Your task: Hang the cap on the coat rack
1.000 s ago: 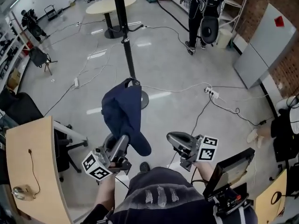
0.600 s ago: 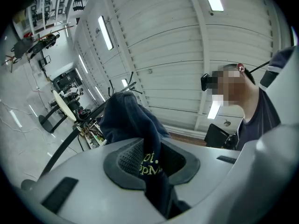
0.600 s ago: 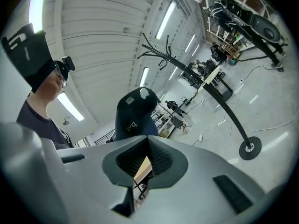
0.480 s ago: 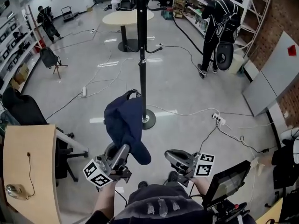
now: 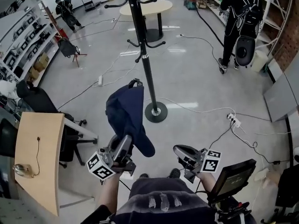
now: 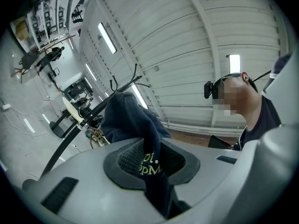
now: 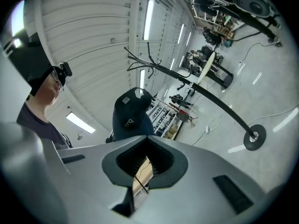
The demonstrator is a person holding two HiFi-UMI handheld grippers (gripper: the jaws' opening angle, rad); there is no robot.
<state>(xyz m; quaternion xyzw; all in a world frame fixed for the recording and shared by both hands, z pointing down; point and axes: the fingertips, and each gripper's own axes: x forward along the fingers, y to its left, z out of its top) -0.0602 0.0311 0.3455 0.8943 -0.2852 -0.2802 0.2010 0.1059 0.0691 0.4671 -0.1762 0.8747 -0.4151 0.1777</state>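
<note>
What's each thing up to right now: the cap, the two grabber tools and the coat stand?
cap: held up by its brim, not yet on a hook.
left gripper: shut on the cap's brim.
right gripper: jaws slightly apart, nothing between them.
coat rack: upright on the floor, hooks in view bare.

The cap [image 5: 127, 113] is showing navy blue fabric with yellow-green stitched lettering. The coat rack [image 5: 145, 64] is presenting plain black. The left gripper [image 5: 126, 140] and right gripper [image 5: 178, 149] are showing grey fingers [image 7: 210, 167] with black ribbed lining and black-and-white square markers. The counter [image 5: 37, 157] is showing pale wood. The floor [image 5: 196, 78] is reflecting glossy light grey.
</note>
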